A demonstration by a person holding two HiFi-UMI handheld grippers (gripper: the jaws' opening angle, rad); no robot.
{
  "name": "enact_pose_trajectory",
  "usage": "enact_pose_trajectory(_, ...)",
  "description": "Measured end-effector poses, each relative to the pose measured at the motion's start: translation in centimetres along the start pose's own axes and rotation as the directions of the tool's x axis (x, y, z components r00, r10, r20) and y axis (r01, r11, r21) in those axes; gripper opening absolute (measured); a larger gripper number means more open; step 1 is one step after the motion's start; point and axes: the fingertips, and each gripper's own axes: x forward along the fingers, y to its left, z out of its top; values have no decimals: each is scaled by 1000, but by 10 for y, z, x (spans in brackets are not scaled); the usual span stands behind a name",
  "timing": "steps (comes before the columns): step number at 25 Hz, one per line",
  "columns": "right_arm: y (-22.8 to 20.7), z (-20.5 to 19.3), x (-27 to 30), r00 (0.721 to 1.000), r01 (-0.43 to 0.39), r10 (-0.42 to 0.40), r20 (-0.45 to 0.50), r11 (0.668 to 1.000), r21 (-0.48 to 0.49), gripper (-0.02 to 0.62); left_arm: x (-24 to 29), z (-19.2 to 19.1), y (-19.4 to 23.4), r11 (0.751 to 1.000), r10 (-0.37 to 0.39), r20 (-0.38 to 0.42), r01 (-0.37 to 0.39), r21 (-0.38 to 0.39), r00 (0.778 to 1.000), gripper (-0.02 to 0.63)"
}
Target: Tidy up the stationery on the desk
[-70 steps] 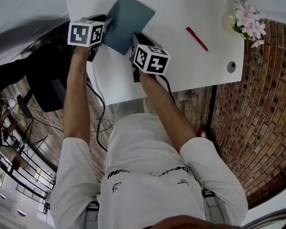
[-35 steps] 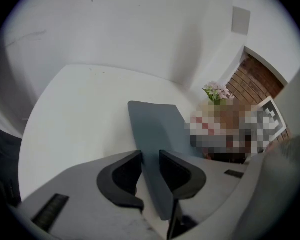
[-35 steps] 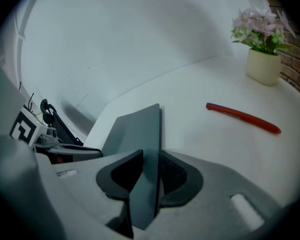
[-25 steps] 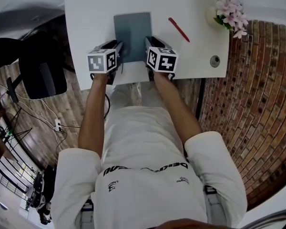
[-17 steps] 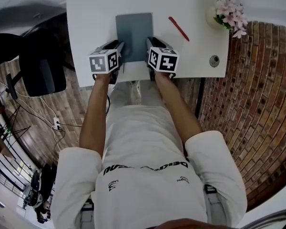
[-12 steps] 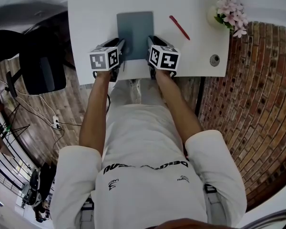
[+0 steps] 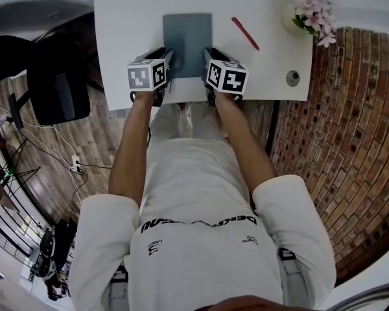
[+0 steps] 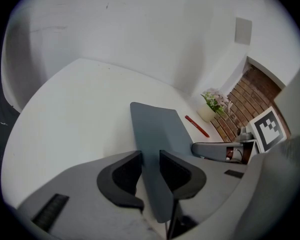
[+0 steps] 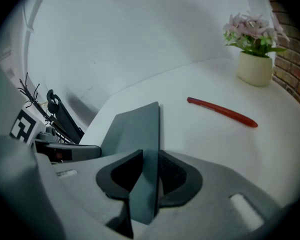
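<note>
- Notebook (image 7: 187, 41), grey-blue and closed, sits in the middle of the white table (image 7: 123, 31), squared to the table's edges, with its short near side close to the table's near edge.
- Left hand-held gripper (image 7: 167, 59) is clenched on the notebook's near left corner. In the left gripper view the cover runs edge-on between the two dark pads (image 8: 127, 174), which press on it from both sides.
- Right hand-held gripper (image 7: 207, 57) grasps the near right corner in the same way, its jaws closed on the cover.
- Red pen (image 7: 245, 32) lies slantwise on the bare table to the right of the notebook, apart from it.
- Pot of pink flowers (image 7: 308, 15) stands at the far right corner, beyond the pen.
- Round cable hole (image 7: 292, 78) is set near the near right corner.
</note>
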Motion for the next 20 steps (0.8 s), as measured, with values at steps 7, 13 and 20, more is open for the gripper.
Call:
enact_pose_trajectory(7, -3, 0, -3, 999, -54, 54, -5, 998, -9, 90, -3, -1, 0, 999, -24, 12, 25, -32, 1000, 110)
enact_pose_trajectory(13, -6, 18, -26, 996, -60, 65, 55, 995, -81, 89, -27, 7, -2, 1000, 0, 62, -1, 22, 998, 109)
enact_pose_trajectory(20, -5, 41, -53, 992, -48, 70, 101, 978, -202, 89, -49, 18, -37, 991, -5, 147, -16, 137, 989, 59)
